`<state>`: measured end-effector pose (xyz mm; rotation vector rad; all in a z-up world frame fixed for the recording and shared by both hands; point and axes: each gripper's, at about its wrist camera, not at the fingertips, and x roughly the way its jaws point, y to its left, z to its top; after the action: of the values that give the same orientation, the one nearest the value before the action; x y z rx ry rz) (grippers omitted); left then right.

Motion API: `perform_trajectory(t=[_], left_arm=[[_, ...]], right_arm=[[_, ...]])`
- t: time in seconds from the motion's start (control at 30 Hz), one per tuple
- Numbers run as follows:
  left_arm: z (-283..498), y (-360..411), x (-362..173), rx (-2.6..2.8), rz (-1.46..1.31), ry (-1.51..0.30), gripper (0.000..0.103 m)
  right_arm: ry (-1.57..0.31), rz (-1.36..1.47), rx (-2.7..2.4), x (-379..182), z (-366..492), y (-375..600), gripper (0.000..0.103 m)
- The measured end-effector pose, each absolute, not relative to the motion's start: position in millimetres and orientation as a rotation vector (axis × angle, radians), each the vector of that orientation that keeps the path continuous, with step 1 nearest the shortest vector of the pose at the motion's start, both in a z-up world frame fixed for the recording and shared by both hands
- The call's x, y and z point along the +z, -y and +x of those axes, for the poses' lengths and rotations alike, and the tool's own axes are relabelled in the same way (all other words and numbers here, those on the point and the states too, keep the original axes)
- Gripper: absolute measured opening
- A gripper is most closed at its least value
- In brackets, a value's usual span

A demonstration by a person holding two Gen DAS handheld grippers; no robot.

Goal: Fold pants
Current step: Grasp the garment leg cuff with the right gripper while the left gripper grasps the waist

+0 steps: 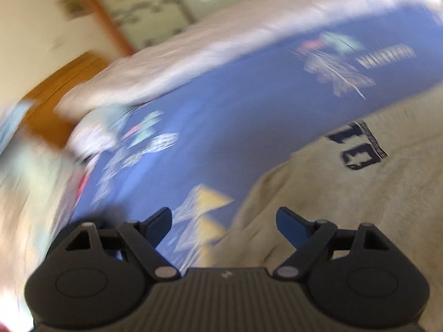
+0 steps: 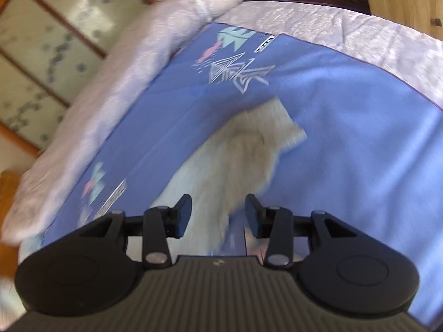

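Note:
The beige fleece pants (image 1: 346,193) lie on a blue patterned sheet (image 1: 221,124), filling the right half of the left wrist view, with dark blue letters (image 1: 357,146) printed on them. My left gripper (image 1: 224,220) is open and empty, hovering above the pants' left edge. In the right wrist view one pant leg (image 2: 238,155) stretches away to its ribbed cuff (image 2: 279,121). My right gripper (image 2: 218,213) is open and empty, just above the near part of that leg. Both views are motion-blurred.
The blue sheet (image 2: 346,138) covers a bed edged by a pale pink quilt (image 2: 124,83). Sliding patterned doors (image 2: 49,44) stand behind the bed. Wooden furniture (image 1: 55,94) is at the left, with blurred cloth (image 1: 94,135) near it.

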<state>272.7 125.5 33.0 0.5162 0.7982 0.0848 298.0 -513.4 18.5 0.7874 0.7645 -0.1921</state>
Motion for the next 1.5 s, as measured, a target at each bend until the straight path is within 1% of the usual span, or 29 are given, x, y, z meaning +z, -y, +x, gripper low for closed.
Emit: perform_trajectory(t=[0.07, 0.13, 0.17, 0.2, 0.23, 0.27, 0.3, 0.37, 0.4, 0.5, 0.67, 0.77, 0.87, 0.93, 1.03, 1.17, 1.2, 1.23, 1.27, 1.3, 1.37, 1.4, 1.43, 1.47, 1.5], left_arm=[[294, -114, 19, 0.045, 0.517, -0.817, 0.085], [308, -108, 8, 0.005, 0.507, -0.839, 0.081], [316, -105, 1, -0.01, 0.511, -0.857, 0.069], [322, -103, -6, -0.029, 0.511, -0.88, 0.051], [325, -102, -9, -0.056, 0.495, -0.888, 0.043], [324, -101, -9, -0.066, 0.491, -0.874, 0.025], [321, -100, -9, -0.067, 0.505, -0.872, 0.017], [316, -99, -6, -0.063, 0.525, -0.862, 0.013], [311, -99, -2, -0.062, 0.528, -0.852, 0.012], [293, -101, 19, -0.061, 0.516, -0.802, 0.011], [218, -109, 78, -0.074, 0.444, -0.673, 0.011], [158, -116, 103, -0.09, 0.43, -0.625, 0.011], [95, -123, 114, -0.113, 0.425, -0.612, 0.011], [53, -128, 113, -0.132, 0.415, -0.619, 0.011], [0, -132, 98, -0.146, 0.398, -0.653, 0.011], [-43, -134, 62, -0.151, 0.356, -0.752, 0.012], [-49, -133, 52, -0.148, 0.36, -0.781, 0.015], [-50, -131, 42, -0.141, 0.367, -0.817, 0.016], [-50, -129, 33, -0.135, 0.371, -0.851, 0.017], [-52, -130, 29, -0.137, 0.368, -0.867, 0.02], [-67, -138, 36, -0.154, 0.325, -0.866, 0.024], [-70, -145, 44, -0.169, 0.278, -0.867, 0.027], [-75, -156, 53, -0.173, 0.221, -0.854, 0.029], [-78, -168, 63, -0.164, 0.169, -0.832, 0.032], [-82, -177, 69, -0.14, 0.128, -0.812, 0.038]], right_arm=[[-0.776, 0.749, -0.237, 13, 330, 514, 0.046], [-0.789, 0.716, -0.278, 7, 359, 515, 0.052], [-0.805, 0.712, -0.299, 1, 372, 516, 0.053], [-0.828, 0.716, -0.324, -6, 383, 518, 0.054], [-0.845, 0.724, -0.351, -13, 392, 519, 0.053], [-0.852, 0.735, -0.376, -20, 399, 521, 0.053], [-0.855, 0.751, -0.394, -27, 404, 522, 0.052], [-0.877, 0.754, -0.403, -36, 411, 524, 0.023], [-0.896, 0.732, -0.412, -37, 411, 523, 0.004], [-0.818, 0.725, -0.424, -24, 389, 519, 0.003], [-0.681, 0.699, -0.374, 35, 315, 507, 0.003], [-0.601, 0.717, -0.332, 65, 240, 517, 0.003], [-0.544, 0.75, -0.303, 81, 156, 528, 0.003], [-0.52, 0.77, -0.292, 82, 99, 533, 0.003], [-0.517, 0.774, -0.307, 70, 22, 535, 0.003], [-0.533, 0.827, -0.366, 31, -57, 535, 0.003], [-0.544, 0.847, -0.38, 18, -70, 534, 0.003], [-0.565, 0.857, -0.4, 4, -79, 532, 0.003], [-0.605, 0.851, -0.424, -8, -80, 528, 0.004], [-0.655, 0.842, -0.446, -21, -80, 526, 0.009], [-0.699, 0.863, -0.485, -34, -78, 524, 0.012], [-0.68, 0.884, -0.494, -33, -81, 525, 0.014], [-0.64, 0.895, -0.52, -28, -85, 527, 0.017], [-0.59, 0.887, -0.567, -21, -91, 529, 0.021], [-0.54, 0.862, -0.624, -11, -96, 528, 0.032]])
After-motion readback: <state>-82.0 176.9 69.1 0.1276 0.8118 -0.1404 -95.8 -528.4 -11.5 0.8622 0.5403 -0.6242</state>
